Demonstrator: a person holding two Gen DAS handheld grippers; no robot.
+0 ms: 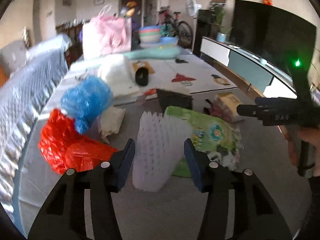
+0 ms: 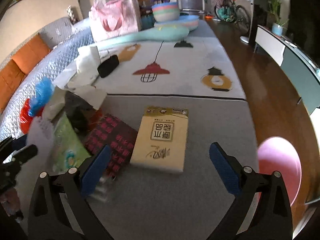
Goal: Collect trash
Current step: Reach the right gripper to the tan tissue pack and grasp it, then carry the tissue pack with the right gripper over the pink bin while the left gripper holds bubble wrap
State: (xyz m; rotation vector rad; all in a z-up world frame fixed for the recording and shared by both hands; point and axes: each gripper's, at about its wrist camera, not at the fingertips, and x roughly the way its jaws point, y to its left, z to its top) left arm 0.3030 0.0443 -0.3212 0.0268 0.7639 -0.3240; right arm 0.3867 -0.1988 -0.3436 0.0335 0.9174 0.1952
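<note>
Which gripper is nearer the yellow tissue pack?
Right. The right gripper is open just short of the yellow tissue pack; the left gripper straddles a white bag farther away.

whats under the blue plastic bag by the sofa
The blue plastic bag sits on a crumpled red plastic bag, which lies on the pale sofa cover. Whatever is beneath the red one is covered.

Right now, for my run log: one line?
left tool: open, around white packet | right tool: open, before tissue pack
</note>
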